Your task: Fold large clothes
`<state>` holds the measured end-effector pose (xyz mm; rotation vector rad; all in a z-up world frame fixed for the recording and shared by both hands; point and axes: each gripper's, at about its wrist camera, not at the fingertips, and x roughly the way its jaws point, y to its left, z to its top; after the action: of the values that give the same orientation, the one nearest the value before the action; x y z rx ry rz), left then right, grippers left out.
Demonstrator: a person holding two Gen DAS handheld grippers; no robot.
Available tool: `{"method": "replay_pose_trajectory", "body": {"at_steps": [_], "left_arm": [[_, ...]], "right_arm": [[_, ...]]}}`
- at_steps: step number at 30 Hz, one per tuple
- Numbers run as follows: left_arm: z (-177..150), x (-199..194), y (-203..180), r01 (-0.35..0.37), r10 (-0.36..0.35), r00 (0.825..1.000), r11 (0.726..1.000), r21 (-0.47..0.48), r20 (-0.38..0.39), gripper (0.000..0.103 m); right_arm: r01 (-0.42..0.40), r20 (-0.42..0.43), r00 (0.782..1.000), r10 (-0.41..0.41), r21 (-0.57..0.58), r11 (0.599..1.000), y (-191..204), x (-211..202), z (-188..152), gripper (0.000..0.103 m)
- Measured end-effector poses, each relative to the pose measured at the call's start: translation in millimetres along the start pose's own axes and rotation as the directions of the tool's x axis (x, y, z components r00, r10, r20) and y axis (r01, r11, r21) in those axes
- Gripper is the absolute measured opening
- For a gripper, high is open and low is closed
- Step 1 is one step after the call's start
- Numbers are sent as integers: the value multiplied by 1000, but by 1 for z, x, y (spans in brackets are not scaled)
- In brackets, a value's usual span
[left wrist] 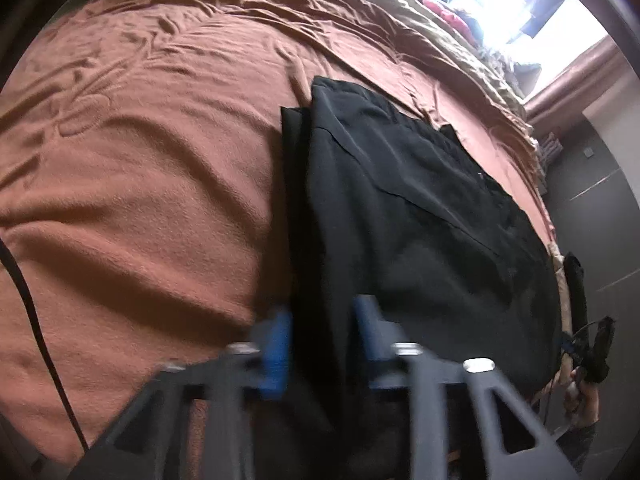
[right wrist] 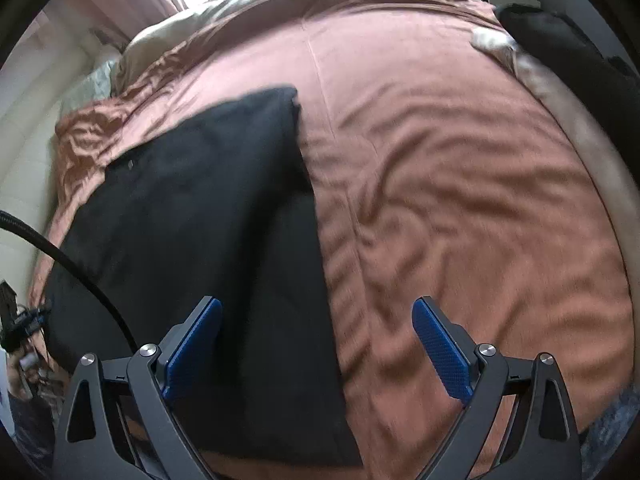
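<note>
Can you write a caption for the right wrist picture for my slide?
Right gripper open wide above the near edge of the folded black garment lying on the rust-brown bedspread.

Before you lies a black garment (left wrist: 420, 200) of thin, matt woven cloth, smooth with a faint sheen along its seams, spread on a rust-brown bedspread (left wrist: 140, 180) whose nap looks soft and fleecy, creased into shallow ridges. At the far edge of the bed, an olive sheet (right wrist: 248, 4) shows a satin gloss. Your left tongs (left wrist: 322, 344) and right tongs (right wrist: 316, 348) are matt black moulded plastic, fastened with bright, polished metal pins; their blue pads (right wrist: 440, 352) carry a fine knurled, rubbery texture. A black cable (right wrist: 80, 276) with a braided sleeve crosses the right wrist view.
</note>
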<state>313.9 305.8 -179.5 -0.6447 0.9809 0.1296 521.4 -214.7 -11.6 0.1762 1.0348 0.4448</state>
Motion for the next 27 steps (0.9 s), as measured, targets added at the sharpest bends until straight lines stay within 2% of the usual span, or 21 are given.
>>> {"method": "replay_pose_trajectory", "body": {"at_steps": [1,2,6,11,12,13,14,15,16,17,22,27], "left_arm": [[1,1,-3,-2,2,1000,1000,9,3,9],[3,2,-7,-17,17,1000,1000,25,9,7],[15,7,-21,-65,64,998,996,65,23,6],[13,2,-12,-45,45,999,999,-11,-6,8],[9,-3,-11,-35,35,999,999,-26,-3,11],[6,-8,-10,-32,32,999,999,-32,2,20],[3,-12,-9,-28,28,1000,999,-35,5,35],[-1,-17,-9,-20,21,1000,999,-38,10,43],[-6,-23,-8,-9,9,1000,999,-41,18,56],[-11,-28,-6,-1,2,1000,999,-43,26,62],[-38,-42,15,37,-33,999,992,-120,30,63],[-59,-46,31,72,-68,997,979,-190,30,63]], "right_arm": [[17,-5,1000,-17,-1,1000,-3,-1,-6,96],[32,-8,999,-32,2,999,-5,-4,-12,96],[30,6,1000,-30,33,999,-13,-26,-27,93],[1,85,996,-3,25,1000,-1,-73,-32,92],[-7,97,995,5,17,1000,4,-80,-34,92],[-17,110,994,16,6,1000,11,-89,-34,92],[-28,121,992,29,-10,1000,19,-96,-33,92],[-40,132,990,43,-29,999,29,-103,-32,92],[-48,140,989,54,-44,998,35,-108,-34,92],[-59,146,987,68,-63,996,43,-113,-34,92],[-106,155,979,131,-162,981,91,-123,-36,92],[-127,125,979,160,-239,963,127,-106,-44,92]]}}
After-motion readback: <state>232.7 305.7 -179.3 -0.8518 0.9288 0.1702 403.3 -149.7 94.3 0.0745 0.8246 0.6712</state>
